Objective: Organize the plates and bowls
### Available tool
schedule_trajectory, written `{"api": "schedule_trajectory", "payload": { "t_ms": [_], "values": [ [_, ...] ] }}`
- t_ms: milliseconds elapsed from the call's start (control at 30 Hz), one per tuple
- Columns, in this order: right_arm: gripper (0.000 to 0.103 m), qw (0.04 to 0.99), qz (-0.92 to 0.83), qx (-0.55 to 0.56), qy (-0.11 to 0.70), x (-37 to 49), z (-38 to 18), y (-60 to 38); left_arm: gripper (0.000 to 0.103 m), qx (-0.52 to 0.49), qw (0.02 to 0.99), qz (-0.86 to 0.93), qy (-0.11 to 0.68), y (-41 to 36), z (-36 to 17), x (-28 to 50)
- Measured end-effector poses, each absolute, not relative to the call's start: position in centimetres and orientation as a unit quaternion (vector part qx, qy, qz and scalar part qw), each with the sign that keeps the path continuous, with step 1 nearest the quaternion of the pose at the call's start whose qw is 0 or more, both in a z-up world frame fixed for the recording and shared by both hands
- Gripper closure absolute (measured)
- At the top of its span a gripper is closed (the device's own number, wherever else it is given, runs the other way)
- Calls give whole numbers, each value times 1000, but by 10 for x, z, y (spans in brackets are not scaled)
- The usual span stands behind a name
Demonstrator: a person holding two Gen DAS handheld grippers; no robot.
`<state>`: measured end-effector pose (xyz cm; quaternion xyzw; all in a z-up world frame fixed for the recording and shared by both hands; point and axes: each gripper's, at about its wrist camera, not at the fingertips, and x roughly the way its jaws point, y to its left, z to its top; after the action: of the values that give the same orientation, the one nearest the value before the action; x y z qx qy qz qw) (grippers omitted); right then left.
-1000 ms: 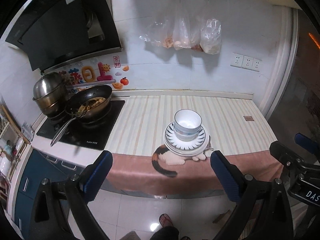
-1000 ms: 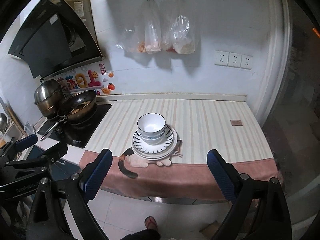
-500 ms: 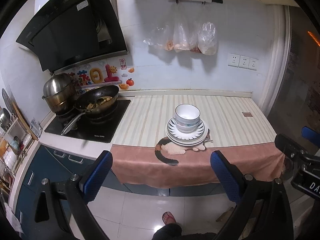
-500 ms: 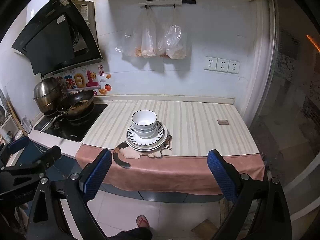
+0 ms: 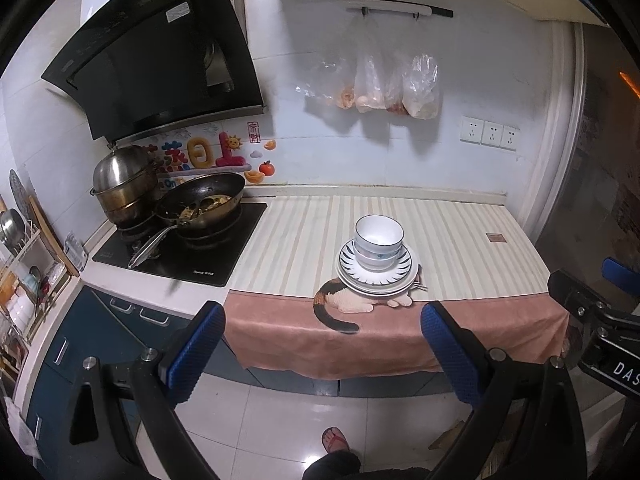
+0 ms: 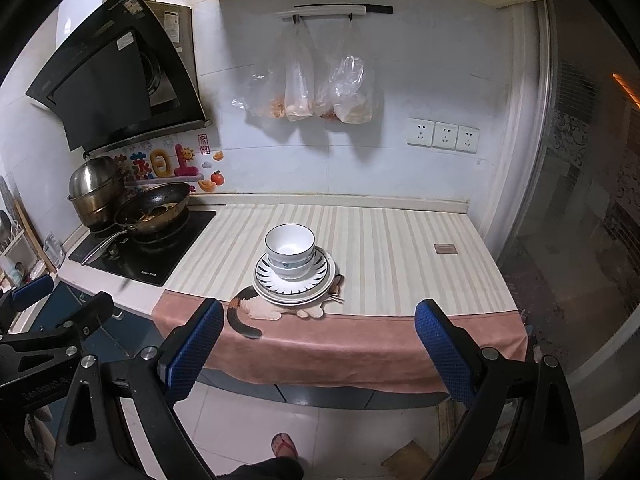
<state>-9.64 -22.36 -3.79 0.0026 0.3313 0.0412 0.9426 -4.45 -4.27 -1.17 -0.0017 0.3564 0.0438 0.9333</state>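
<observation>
L tongs (image 5: 320, 344): wide open, empty
R tongs (image 6: 316, 340): wide open, empty
Bowls (image 5: 379, 240): stacked on plates (image 5: 378, 278), on surface (image 5: 460, 240)

home kitchen | black range hood (image 5: 160, 60) over hob (image 5: 188, 248) with used wok (image 5: 202, 206) and steel pot (image 5: 122, 184) | striped counter (image 6: 400, 248) | food bags (image 6: 320, 84) hung on tiled wall

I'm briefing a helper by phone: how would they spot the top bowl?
On the striped counter right of the stove, plates sit stacked over a cat picture. Bowls are nested on them; the top bowl is highest, white and empty inside.
</observation>
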Motion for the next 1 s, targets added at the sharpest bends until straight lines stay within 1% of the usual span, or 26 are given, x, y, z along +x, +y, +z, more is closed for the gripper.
{"api": "schedule_trajectory", "payload": {
  "t_ms": [600,1000],
  "values": [
    [4,943,44,-3,330,-91,-36,-220,3,-7,934,40,356,-36,-12,-43],
    [4,943,44,-5,329,-90,-35,-218,3,-14,935,49,350,-48,-9,-48]
  ]
}}
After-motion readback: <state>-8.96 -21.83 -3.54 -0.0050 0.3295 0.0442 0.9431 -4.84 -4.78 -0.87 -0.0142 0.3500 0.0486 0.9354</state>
